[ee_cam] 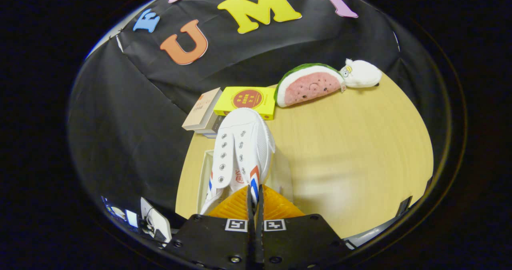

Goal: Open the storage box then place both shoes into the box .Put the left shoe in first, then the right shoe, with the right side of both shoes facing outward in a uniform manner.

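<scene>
Gripper view, and the gripper (255, 194) is clamped tight on a white shoe (240, 150), both fingers pinching the thin collar wall beside the red and blue stripes. The shoe hangs straight ahead of the fingers, toe pointing away, eyelets in two neat rows facing the camera.

Below and around the shoe sits the storage box (205, 174), pale, with its near wall showing to one side of the shoe and a translucent panel on the other. It looks open, so the opening step seems done. The shoe appears to be over the box, possibly partly inside; whether the sole touches the floor of it is hidden by the shoe itself.

Which shoe is it? Hard to call from this angle. No other shoe is visible in the box, so my read is that this is the first one, the left.

Beyond the toe, on the wooden table (352, 150), lie a yellow book (246, 99) and a tan book (202, 110), then a watermelon plush (308, 86) touching a small white plush (362, 75).

Next move, as I judge it: lower the shoe until it rests flat, check its right side faces outward, then spread the fingers and lift clear without dragging the collar.
</scene>
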A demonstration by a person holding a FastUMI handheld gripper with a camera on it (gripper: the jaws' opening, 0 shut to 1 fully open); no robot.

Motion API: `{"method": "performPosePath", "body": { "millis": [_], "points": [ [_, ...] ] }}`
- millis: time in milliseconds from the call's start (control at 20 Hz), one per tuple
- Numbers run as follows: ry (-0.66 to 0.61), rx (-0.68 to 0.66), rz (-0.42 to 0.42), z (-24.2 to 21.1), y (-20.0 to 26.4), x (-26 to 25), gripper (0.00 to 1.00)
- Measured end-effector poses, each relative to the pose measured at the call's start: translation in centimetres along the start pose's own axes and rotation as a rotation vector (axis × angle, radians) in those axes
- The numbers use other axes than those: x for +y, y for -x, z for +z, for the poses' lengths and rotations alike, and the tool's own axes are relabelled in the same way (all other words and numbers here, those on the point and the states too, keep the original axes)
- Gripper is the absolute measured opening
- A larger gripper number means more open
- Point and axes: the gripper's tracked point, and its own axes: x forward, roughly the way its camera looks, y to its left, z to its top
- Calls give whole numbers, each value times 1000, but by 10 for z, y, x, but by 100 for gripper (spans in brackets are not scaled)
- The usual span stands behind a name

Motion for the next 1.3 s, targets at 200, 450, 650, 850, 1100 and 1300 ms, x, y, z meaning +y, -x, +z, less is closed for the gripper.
{"method": "performPosePath", "body": {
  "millis": [200, 450, 650, 850, 1100, 1300],
  "points": [
    [10, 21, -56, -23, -27, 7, 0],
    [72, -7, -150, -32, -44, -7, 0],
    [159, -62, -217, -46, -55, -7, 0],
    [163, -101, -242, -53, -58, -10, 0],
    [139, -90, -243, -67, -67, -13, 3],
    [216, -139, -204, -62, -57, 6, 41]
  ]
}}
